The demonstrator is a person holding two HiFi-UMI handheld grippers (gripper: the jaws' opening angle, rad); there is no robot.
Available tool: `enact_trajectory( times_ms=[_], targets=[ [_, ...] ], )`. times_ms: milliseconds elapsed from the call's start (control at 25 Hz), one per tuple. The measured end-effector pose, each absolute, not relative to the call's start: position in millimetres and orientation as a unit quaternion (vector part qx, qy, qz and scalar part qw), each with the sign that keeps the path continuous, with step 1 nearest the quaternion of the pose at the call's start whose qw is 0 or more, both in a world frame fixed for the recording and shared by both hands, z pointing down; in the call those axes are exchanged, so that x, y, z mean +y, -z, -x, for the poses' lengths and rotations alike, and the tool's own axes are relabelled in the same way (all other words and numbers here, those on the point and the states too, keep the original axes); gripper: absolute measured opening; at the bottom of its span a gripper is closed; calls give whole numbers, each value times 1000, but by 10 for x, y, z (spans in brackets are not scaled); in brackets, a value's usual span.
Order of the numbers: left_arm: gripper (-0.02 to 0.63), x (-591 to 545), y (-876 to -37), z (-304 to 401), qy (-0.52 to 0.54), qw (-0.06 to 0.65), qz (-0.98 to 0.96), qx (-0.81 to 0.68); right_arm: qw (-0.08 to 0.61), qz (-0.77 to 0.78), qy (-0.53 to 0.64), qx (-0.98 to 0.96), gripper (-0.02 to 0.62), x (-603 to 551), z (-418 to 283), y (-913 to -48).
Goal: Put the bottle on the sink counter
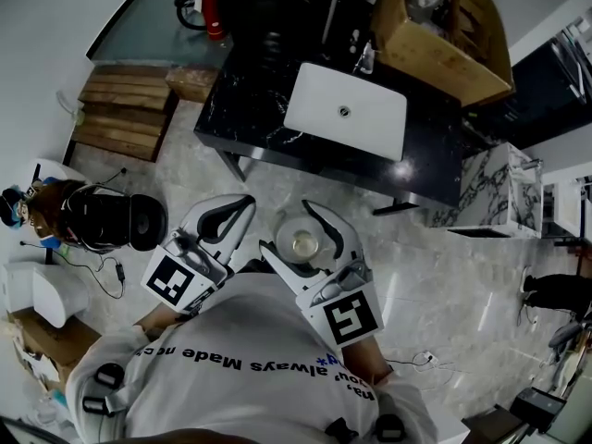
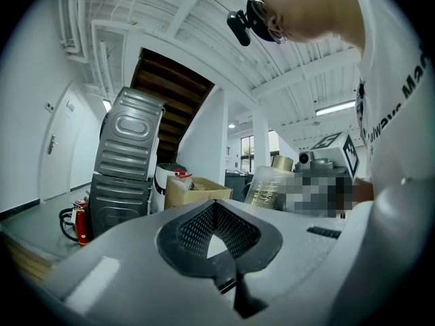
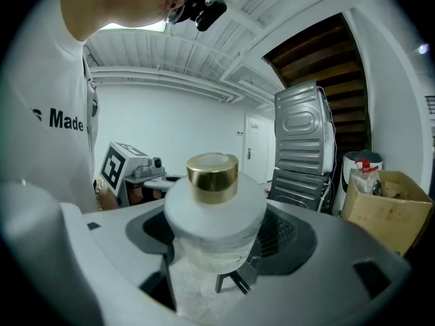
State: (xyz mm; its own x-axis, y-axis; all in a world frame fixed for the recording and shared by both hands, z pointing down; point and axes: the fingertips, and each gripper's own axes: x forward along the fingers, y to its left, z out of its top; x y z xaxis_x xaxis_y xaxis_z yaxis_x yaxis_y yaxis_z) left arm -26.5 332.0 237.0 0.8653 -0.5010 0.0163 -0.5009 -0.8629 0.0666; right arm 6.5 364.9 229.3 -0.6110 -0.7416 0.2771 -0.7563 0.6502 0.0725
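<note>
A clear bottle [image 1: 302, 242] with a gold cap stands upright between the jaws of my right gripper [image 1: 287, 228], which is shut on it and held close to my chest above the floor. In the right gripper view the bottle [image 3: 215, 216] fills the middle, its cap [image 3: 213, 168] on top. My left gripper [image 1: 242, 203] is beside it to the left, shut and holding nothing; its pads [image 2: 204, 233] meet around a small diamond gap. The bottle [image 2: 267, 186] also shows from the left gripper view. The black marble sink counter [image 1: 250, 109] with its white basin [image 1: 347, 109] lies ahead.
An open cardboard box [image 1: 444, 40] sits on the counter's far right end. A red fire extinguisher [image 1: 214, 7] stands behind the counter, wooden pallets [image 1: 125, 109] to its left. A marble-patterned stand [image 1: 499, 192] is at the right. Black headgear [image 1: 116, 220] and cables lie at the left.
</note>
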Motion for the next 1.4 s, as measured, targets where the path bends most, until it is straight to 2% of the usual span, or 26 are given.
enact_trajectory(
  times_ms=[560,920,1400],
  targets=[
    [3,2876,-2425,44,-9,32,-961,-273,155,-394,-30,-905,336,3174,-306,-2388],
    [3,2247,-2485,-438,-26,57,-954,-292,158,-379,-30,-911,336,2545,-782,-2452],
    [3,1624,-2379,-939,-21,37,-945,-324,146,-362,-15,-921,336,1933,-1360,-2411]
  ],
)
